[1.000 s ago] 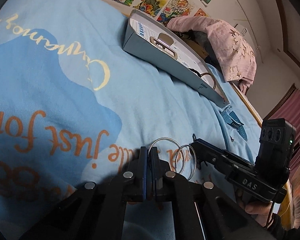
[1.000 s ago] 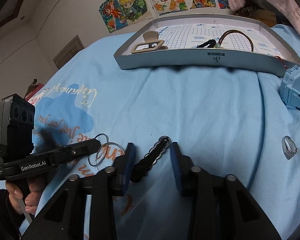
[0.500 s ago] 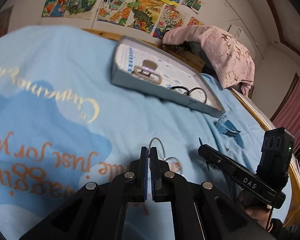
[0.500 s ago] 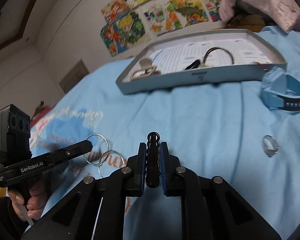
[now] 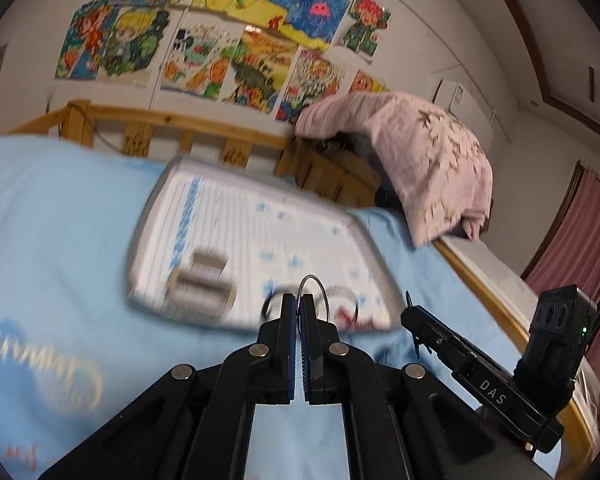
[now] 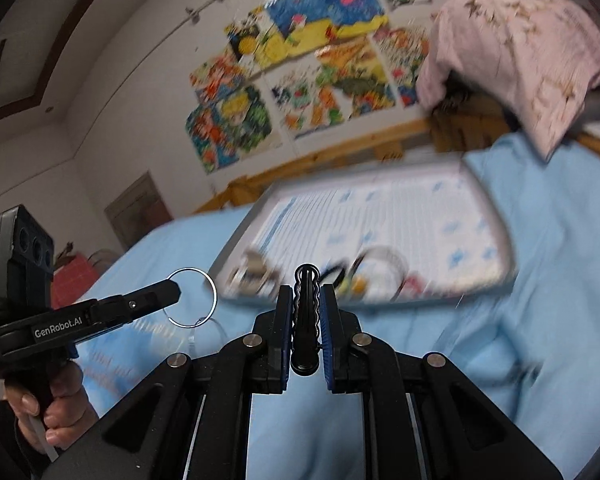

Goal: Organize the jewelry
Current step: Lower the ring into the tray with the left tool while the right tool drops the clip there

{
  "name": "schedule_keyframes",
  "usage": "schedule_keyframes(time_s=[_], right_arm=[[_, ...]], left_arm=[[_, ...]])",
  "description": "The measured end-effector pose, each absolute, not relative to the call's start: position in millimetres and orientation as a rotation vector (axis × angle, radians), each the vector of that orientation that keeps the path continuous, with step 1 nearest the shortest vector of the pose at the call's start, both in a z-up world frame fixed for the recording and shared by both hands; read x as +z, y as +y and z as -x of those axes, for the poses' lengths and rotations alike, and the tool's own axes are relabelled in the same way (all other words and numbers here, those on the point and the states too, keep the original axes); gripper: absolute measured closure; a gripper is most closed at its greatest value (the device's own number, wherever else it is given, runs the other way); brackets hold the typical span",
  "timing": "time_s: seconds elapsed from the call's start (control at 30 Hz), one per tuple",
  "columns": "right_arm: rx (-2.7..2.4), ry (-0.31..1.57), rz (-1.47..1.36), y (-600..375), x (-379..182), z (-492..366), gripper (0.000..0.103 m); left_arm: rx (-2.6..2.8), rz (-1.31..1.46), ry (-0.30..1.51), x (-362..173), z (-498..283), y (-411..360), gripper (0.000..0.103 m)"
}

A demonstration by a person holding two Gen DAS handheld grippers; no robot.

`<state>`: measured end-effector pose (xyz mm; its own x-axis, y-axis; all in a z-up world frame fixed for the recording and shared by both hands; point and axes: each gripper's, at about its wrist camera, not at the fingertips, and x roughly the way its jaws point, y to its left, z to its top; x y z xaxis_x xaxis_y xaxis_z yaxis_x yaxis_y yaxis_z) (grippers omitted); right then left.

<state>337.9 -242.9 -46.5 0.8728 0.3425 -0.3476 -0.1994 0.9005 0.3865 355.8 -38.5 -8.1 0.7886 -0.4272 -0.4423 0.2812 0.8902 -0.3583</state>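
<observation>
My left gripper (image 5: 298,300) is shut on a thin silver hoop (image 5: 321,285), held in the air in front of the grey tray (image 5: 148,216). The right wrist view shows the same gripper (image 6: 172,292) at left with the hoop (image 6: 213,296) sticking out of its tip; a second hoop dangles blurred below it. My right gripper (image 6: 306,294) is shut on a black wavy hair clip (image 6: 306,320), which stands upright between the pads, just short of the tray (image 6: 496,216). Inside the tray lie a beige hair claw (image 5: 202,284), a bangle (image 6: 380,256) and a black band (image 6: 336,270).
The tray rests on a light blue bedsheet (image 5: 52,248) with printed lettering. A pink pillow (image 5: 420,168) sits on the wooden bed rail (image 5: 204,128) behind the tray. Drawings cover the wall. A person's hand (image 6: 40,400) holds the left gripper's handle.
Both grippers have risen off the sheet and moved toward the tray. The right gripper closed on the black clip and lifted it. The left gripper carried its hoop up.
</observation>
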Motion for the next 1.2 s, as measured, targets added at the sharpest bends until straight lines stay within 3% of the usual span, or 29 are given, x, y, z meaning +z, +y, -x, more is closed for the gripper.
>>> schedule_keyframes(time_s=[0.33,0.6,0.83,0.93,1.0,1.03,1.07,1.13,1.2], right_arm=[[0.242,0.455,-0.351,-270.4,-60.0,-418.1,0.091],[0.207,0.527,-0.371,-266.2,-101.9,-433.5,0.091],[0.187,0.529,-0.363,-265.1,-105.3,-431.9,0.09],[0.175,0.515,-0.375,-270.7,-102.8,-424.0,0.09],[0.17,0.507,-0.399,-277.6,-99.3,-417.0,0.09],[0.168,0.503,-0.409,-280.3,-96.6,-413.7,0.087],[0.164,0.499,-0.413,-282.5,-93.5,-409.5,0.084],[0.153,0.486,-0.412,-286.0,-86.2,-400.9,0.07],[0.147,0.48,-0.41,-288.0,-76.6,-392.8,0.067]], left_arm=[[-0.343,0.265,0.576,-42.4,-436.9,-79.8,0.1],[-0.337,0.258,0.644,-81.5,-450.3,-83.5,0.1],[-0.313,0.237,0.646,-80.1,-444.7,-81.4,0.097],[-0.294,0.253,0.631,-75.1,-434.8,-77.6,0.078],[-0.288,0.271,0.611,-69.2,-425.9,-74.5,0.054],[-0.279,0.275,0.597,-64.5,-420.6,-72.7,0.047],[-0.267,0.281,0.581,-60.1,-415.6,-70.6,0.043],[-0.261,0.29,0.563,-50.0,-406.0,-67.2,0.043],[-0.253,0.289,0.551,-39.1,-395.4,-63.9,0.036]])
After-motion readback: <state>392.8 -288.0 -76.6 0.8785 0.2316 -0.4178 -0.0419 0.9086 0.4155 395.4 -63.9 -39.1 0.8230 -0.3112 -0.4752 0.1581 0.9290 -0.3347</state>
